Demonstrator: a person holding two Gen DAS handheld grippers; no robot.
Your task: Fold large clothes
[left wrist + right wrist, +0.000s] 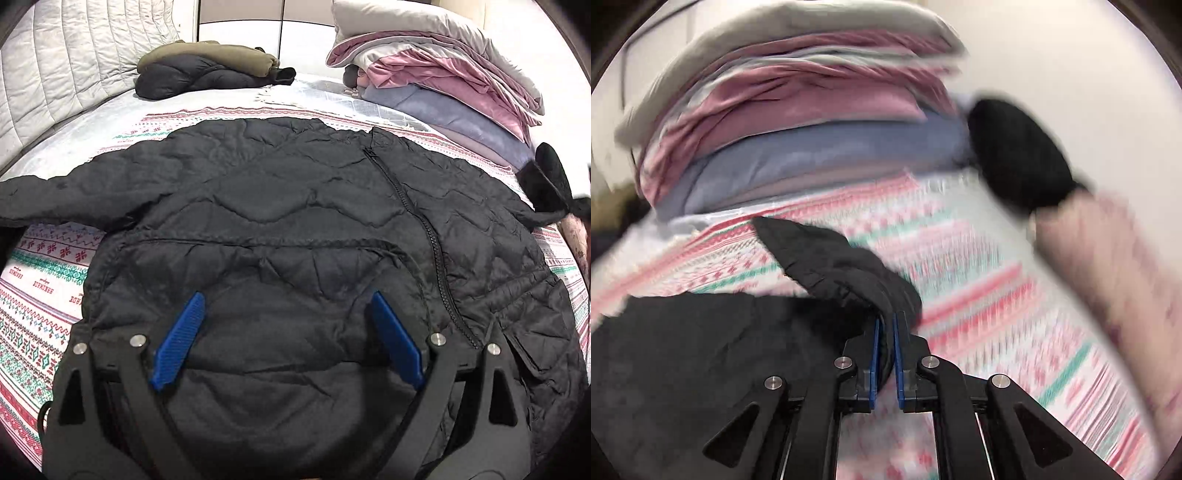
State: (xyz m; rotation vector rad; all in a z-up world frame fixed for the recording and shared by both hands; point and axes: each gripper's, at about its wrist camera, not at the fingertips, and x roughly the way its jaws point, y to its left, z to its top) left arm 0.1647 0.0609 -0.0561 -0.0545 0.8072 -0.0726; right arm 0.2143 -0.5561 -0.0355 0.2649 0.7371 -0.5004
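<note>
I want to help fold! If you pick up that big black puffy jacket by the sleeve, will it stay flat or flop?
Probably flop: the black jacket lies soft and wrinkled on the patterned bedspread, and its sleeve already bends limply where the right gripper pinches it. Its quilted padding suggests it is light for its size. The shiny shell may slip a little.

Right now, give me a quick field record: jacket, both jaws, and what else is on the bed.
jacket: black quilted jacket spread on patterned bedspread, zipper visible
left gripper: jaws open, above the jacket
right gripper: jaws shut on jacket's sleeve
far side: folded dark clothes, stacked bedding
right view: motion-blurred
</note>
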